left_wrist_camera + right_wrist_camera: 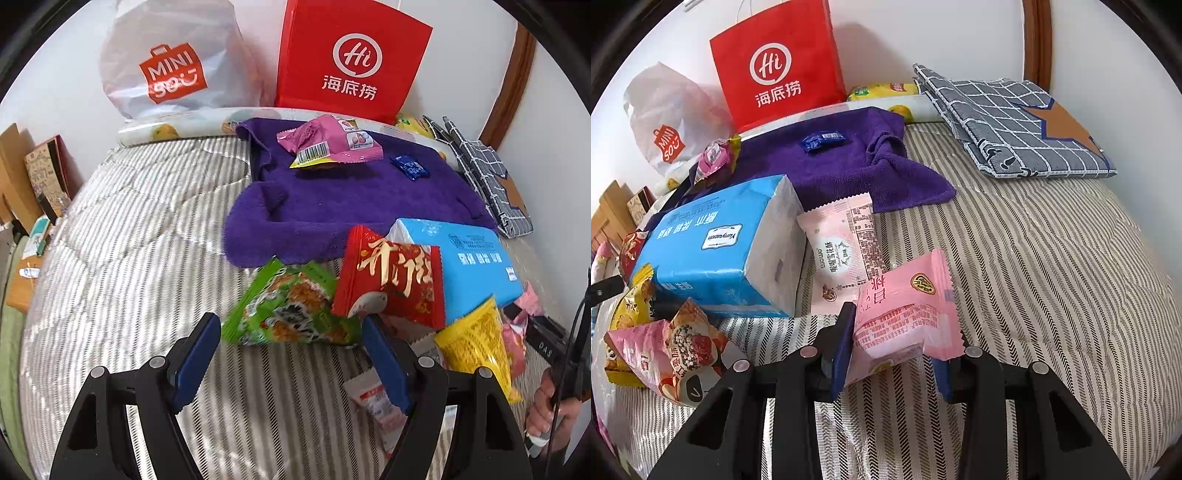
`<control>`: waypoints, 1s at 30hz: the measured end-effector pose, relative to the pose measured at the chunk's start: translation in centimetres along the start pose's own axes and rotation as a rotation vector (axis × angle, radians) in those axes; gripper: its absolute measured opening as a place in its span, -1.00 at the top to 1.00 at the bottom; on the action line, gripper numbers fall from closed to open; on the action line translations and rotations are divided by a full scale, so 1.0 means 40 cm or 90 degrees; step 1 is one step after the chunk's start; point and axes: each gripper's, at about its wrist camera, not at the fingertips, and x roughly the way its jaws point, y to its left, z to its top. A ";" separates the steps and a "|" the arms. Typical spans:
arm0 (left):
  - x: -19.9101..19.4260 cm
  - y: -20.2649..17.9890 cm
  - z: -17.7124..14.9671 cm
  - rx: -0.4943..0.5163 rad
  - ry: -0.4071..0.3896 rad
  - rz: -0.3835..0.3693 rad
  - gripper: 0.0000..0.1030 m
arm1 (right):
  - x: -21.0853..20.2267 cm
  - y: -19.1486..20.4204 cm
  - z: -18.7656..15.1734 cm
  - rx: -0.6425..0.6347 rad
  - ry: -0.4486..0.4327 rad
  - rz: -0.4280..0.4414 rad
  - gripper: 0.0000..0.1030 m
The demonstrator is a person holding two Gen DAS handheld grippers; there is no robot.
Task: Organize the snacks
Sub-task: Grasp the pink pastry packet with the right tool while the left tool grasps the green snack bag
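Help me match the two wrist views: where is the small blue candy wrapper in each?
Left wrist: small blue candy wrapper lies upper right, on the purple towel.
Right wrist: wrapper lies upper left of centre, on the towel.
Shared landmark: red paper bag behind the towel.

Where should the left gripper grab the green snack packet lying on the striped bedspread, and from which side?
Take the green snack packet across its puffy middle, coming straight forward and down from the near side. It lies flat between the open left gripper fingers already. Its right end tucks under the red packet, so avoid that end; the crimped left edge is thin and would likely slip.
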 end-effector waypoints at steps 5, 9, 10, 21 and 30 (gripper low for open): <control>0.018 -0.015 0.006 0.006 0.001 0.001 -0.50 | 0.000 0.001 0.001 0.000 0.000 0.001 0.25; 0.037 -0.021 0.003 0.009 0.008 0.002 -0.50 | 0.001 0.002 0.001 0.000 0.000 0.001 0.25; 0.039 -0.022 0.004 0.007 0.008 0.001 -0.50 | 0.001 0.002 0.001 0.000 0.000 0.000 0.25; 0.035 -0.005 -0.006 0.001 -0.005 -0.010 -0.38 | 0.000 0.004 0.000 0.003 0.000 0.003 0.24; -0.026 0.032 -0.055 -0.010 -0.007 -0.017 -0.27 | -0.005 -0.004 0.000 0.019 -0.004 0.015 0.29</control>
